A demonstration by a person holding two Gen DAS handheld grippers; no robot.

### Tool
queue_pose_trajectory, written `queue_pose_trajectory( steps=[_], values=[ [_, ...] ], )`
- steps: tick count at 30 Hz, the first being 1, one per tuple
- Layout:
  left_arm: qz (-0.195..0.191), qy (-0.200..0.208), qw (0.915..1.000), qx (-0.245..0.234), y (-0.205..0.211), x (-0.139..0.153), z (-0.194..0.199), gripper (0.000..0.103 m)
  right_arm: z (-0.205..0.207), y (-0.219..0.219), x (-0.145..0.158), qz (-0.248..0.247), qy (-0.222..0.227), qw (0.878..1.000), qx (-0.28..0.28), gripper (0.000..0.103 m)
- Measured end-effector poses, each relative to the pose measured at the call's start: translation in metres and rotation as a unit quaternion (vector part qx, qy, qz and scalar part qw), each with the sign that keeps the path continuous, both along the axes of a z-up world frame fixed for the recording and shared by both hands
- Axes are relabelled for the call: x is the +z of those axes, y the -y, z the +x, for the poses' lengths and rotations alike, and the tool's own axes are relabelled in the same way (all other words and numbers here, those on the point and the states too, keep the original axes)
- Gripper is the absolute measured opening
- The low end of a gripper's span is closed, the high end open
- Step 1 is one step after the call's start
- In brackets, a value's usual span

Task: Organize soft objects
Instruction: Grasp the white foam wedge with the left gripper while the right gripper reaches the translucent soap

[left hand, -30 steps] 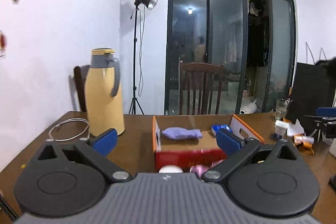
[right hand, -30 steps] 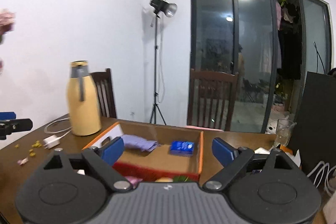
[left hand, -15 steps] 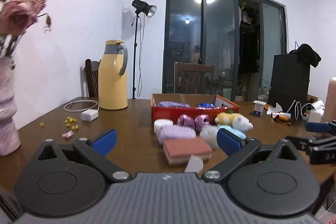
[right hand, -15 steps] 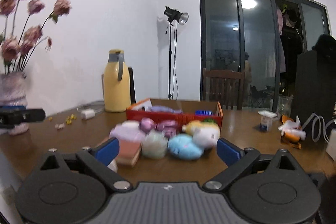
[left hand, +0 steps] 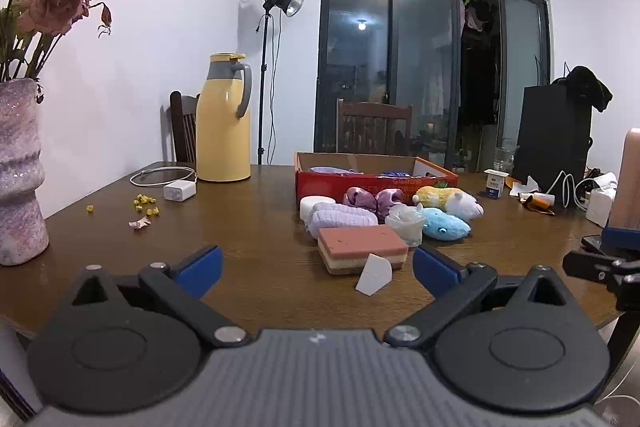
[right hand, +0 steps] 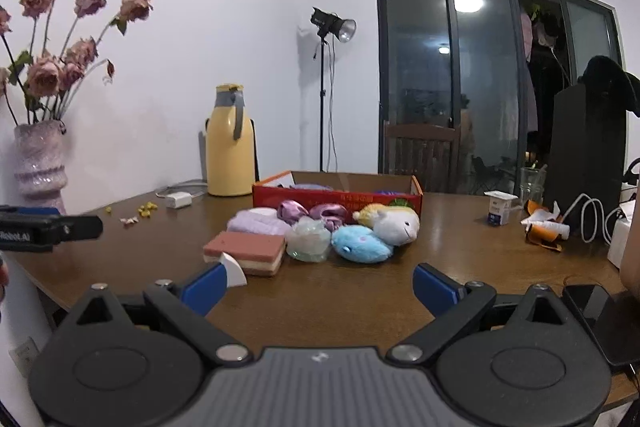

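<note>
Change noted: both grippers, a second ago held high over the red box and looking down into it, are now drawn back and lowered to the near edge of the table, so that the whole heap of soft objects is brought into view ahead of them. This is judged a withdrawal before the next pick; most of the sorting is left to do.

Left gripper: fingers spread wide, nothing held.
Right gripper: fingers spread wide, nothing held.

Soft objects, clustered just in front of the box, touching one another:
- layered pink sponge block, nearest, flat, a white wedge just before it;
- lilac knitted pieces, with a white round pad behind;
- two purple satin items;
- translucent crinkled ball;
- blue plush;
- yellow-and-white plush, against the box front.

Already inside the box: a lilac piece and a blue item, only partly seen.
</note>
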State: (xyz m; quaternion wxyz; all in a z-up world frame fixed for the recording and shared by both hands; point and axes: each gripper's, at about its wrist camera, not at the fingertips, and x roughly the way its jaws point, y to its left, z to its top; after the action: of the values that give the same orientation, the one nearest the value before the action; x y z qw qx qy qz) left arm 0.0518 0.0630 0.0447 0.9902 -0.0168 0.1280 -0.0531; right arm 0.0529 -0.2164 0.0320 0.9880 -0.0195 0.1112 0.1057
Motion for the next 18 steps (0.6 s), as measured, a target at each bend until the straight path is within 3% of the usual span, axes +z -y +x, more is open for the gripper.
queue_pose_trajectory(
  steps=[10,18],
  values=[
    [-0.005,-0.060,0.9978,-0.027,0.017,-0.027,0.046,0.103,0.035,0.005,-0.017,0.015,-0.034,0.999,-0.004,0.097],
    [-0.003,-0.091,0.9944,-0.054,0.043,-0.038,0.099,0.078,0.079,0.001,-0.022,0.016,-0.060,0.998,0.006,0.089]
  ],
)
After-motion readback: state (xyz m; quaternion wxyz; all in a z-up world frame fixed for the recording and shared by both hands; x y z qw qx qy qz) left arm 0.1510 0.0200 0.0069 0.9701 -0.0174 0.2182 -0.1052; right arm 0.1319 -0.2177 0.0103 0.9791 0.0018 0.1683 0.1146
